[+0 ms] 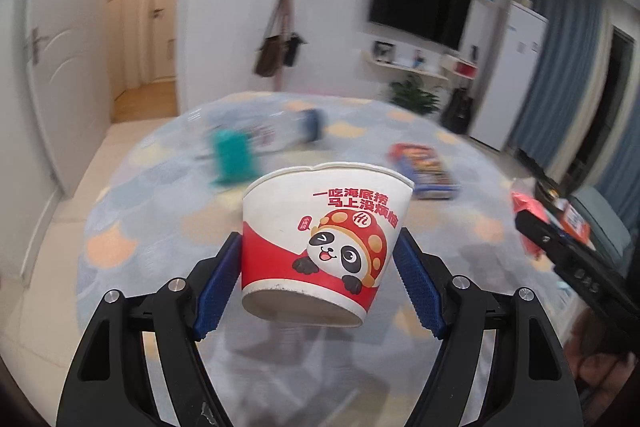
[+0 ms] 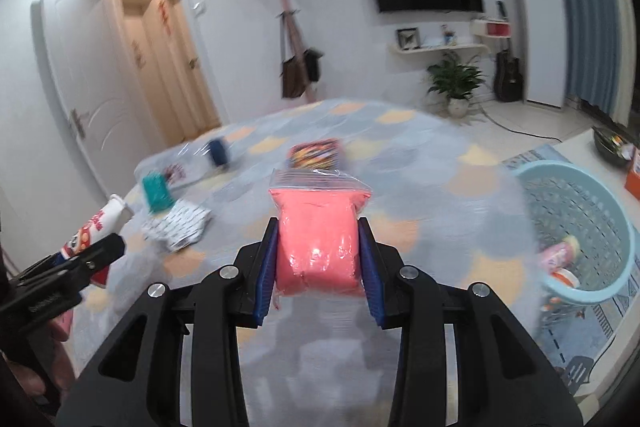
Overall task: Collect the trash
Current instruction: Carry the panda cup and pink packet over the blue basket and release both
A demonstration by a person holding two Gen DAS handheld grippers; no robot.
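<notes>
A red and white paper cup (image 1: 320, 243) with a panda print hangs tilted above the rug, and my left gripper (image 1: 320, 267) is shut on its sides with the blue pads. My right gripper (image 2: 318, 259) is shut on a clear zip bag filled with pink stuff (image 2: 316, 239). The cup (image 2: 100, 223) and the left gripper (image 2: 92, 251) also show at the left edge of the right wrist view. The pink bag (image 1: 528, 211) shows at the right edge of the left wrist view. A light blue basket (image 2: 580, 227) stands on the floor to the right, with a pink packet (image 2: 560, 255) inside.
On the patterned rug (image 2: 440, 187) lie a teal packet (image 1: 232, 155), a clear plastic bottle with a blue cap (image 1: 280, 127), a colourful snack bag (image 1: 424, 167) and a white printed wrapper (image 2: 180, 223). A plant (image 2: 456, 83), a guitar (image 2: 508, 71) and a coat stand (image 2: 292, 27) line the far wall.
</notes>
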